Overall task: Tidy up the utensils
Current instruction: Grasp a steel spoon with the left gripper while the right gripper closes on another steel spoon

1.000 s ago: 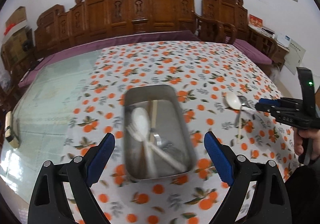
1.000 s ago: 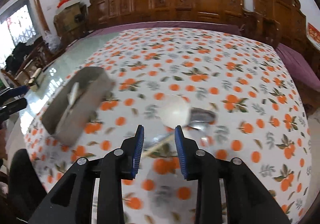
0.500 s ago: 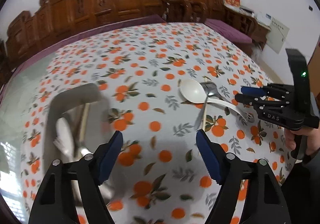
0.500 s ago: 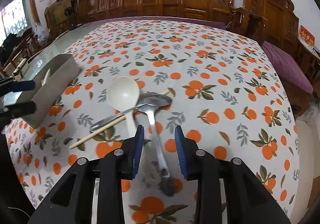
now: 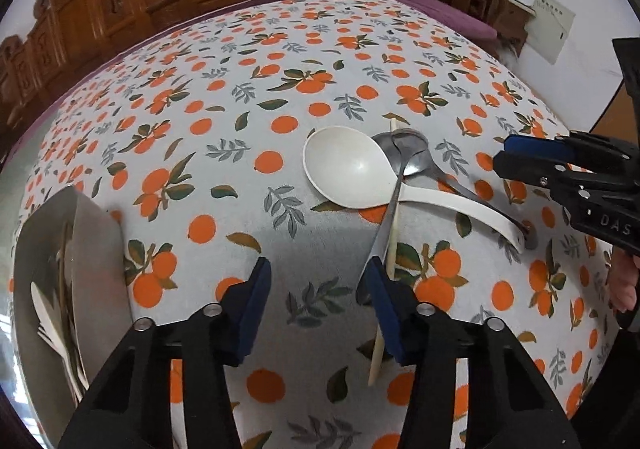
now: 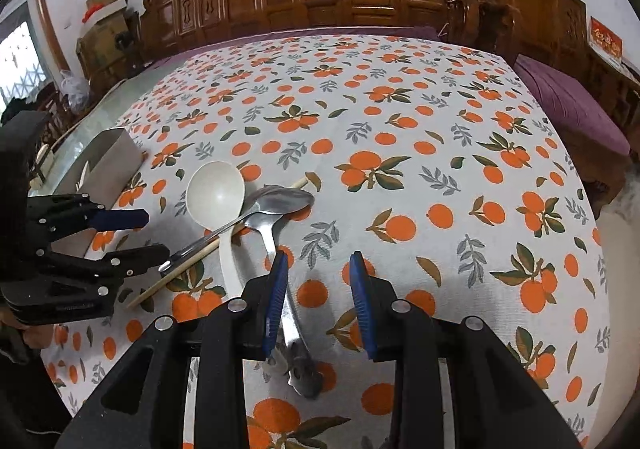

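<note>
A white ladle spoon [image 5: 346, 169] [image 6: 216, 191], two metal spoons [image 5: 408, 153] [image 6: 286, 201] and a pale chopstick [image 5: 391, 249] [image 6: 180, 273] lie crossed in a heap on the orange-print tablecloth. My left gripper [image 5: 318, 281] [image 6: 150, 235] hovers just in front of the heap with its jaws closing. Only cloth lies between them, and one metal spoon's handle end sits at its right finger's tip. My right gripper [image 6: 318, 265] [image 5: 520, 157] stands partly open over the other metal spoon's handle [image 6: 292, 329], gripping nothing.
A metal tray [image 5: 96, 249] [image 6: 108, 157] with several utensils inside stands at the left of the table. Carved wooden chairs line the far side. A person's hand [image 5: 624, 281] holds the right gripper's handle.
My left gripper swung from over the tray to the right, down toward the heap of spoons, and its jaws narrowed. The right gripper drifted closer to the spoon handles, with its gap unchanged.
</note>
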Demonstrator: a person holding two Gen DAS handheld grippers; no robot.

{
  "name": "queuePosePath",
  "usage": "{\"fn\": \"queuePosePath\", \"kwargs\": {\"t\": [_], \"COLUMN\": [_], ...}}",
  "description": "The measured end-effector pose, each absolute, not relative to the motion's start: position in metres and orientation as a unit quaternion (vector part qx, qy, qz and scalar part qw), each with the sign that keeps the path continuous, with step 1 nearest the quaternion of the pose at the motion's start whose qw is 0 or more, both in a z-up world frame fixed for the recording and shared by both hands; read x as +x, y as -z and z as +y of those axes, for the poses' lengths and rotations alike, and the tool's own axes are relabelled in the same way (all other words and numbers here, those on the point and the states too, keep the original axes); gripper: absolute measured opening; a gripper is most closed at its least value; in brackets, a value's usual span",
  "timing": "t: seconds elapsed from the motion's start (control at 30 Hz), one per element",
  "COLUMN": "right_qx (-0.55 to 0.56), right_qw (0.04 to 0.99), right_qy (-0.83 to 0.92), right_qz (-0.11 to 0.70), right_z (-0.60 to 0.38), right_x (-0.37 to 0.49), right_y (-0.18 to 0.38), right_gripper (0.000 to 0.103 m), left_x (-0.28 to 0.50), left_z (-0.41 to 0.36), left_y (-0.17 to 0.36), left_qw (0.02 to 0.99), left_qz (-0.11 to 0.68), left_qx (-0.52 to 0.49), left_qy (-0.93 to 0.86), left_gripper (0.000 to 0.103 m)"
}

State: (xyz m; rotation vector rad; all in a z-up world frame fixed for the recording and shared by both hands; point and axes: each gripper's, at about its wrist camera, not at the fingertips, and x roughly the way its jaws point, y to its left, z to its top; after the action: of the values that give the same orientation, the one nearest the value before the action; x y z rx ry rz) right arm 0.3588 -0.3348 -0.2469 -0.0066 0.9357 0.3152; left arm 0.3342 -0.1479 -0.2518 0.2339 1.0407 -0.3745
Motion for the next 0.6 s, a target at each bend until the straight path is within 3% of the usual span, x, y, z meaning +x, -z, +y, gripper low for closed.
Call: {"fn": "queuePosePath", "kwargs": {"t": [0.27, 0.37, 0.47, 0.6], "right_qx": [0.016, 0.015, 0.015, 0.014], "right_qw": [0.881, 0.881, 0.881, 0.882], "right_qy": [-0.146, -0.146, -0.146, -0.148], "right_qz": [0.450, 0.450, 0.449, 0.448], "right_z": [-0.343, -0.343, -0.342, -0.341], "right_x": [0.362, 0.362, 0.362, 0.362], "right_y": [0.247, 0.246, 0.246, 0.246], "right_gripper": [0.034, 0.034, 0.034, 0.034], "left_x": [0.334, 0.335, 0.340, 0.346], "left_z": [-0.159, -0.163, -0.164, -0.167], "left_y": [0.255, 0.255, 0.255, 0.259], "left_qw": [0.837, 0.838, 0.836, 0.830], "left_qz": [0.497, 0.493, 0.499, 0.507], "left_qx": [0.117, 0.121, 0.112, 0.123], "left_qy": [0.197, 0.197, 0.199, 0.194], "left_gripper": [0.046, 0.038, 0.022, 0.020]}}
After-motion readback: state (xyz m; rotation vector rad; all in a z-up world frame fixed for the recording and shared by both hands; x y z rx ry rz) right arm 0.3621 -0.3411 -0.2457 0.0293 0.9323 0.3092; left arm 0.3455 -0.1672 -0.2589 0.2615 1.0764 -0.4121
